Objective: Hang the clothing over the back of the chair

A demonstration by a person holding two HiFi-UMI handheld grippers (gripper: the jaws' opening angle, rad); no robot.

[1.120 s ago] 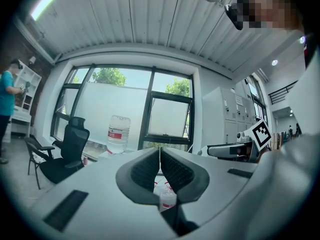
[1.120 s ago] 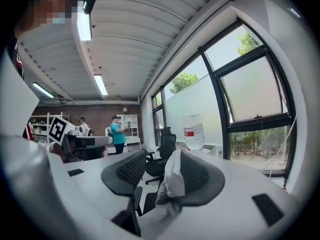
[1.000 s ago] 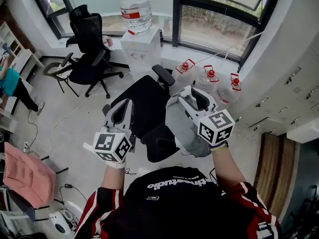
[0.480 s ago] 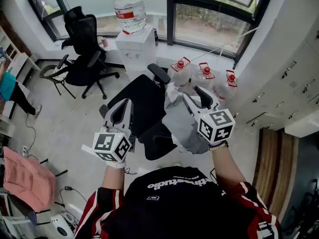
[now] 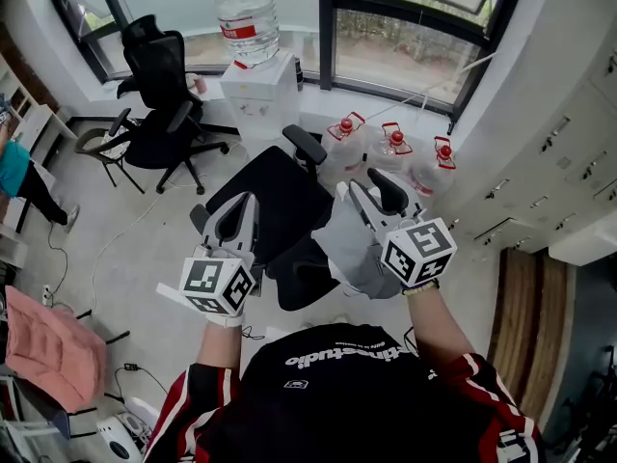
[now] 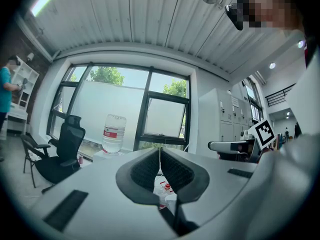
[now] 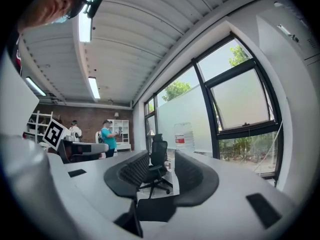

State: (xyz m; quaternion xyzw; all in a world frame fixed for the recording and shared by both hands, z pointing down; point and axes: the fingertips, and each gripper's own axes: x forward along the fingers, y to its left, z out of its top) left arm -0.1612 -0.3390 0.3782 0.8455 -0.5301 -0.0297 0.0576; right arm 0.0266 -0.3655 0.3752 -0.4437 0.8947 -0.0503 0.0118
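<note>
A black office chair stands just in front of me, its back toward me. A grey garment is draped over the right side of the chair's back. My right gripper hovers just above the garment. In the right gripper view its jaws stand apart with nothing between them; they have just been closing. My left gripper is held level over the chair's left side. In the left gripper view its pads nearly touch and hold nothing.
A water dispenser with a large bottle stands by the window. A second black chair is at the far left. Three red-capped water jugs sit beyond the chair. A pink cushion lies at the left, and lockers line the right wall.
The right gripper's jaws have narrowed and it has shifted slightly over the grey garment. The garment stays on the chair back. The left gripper has not moved.
</note>
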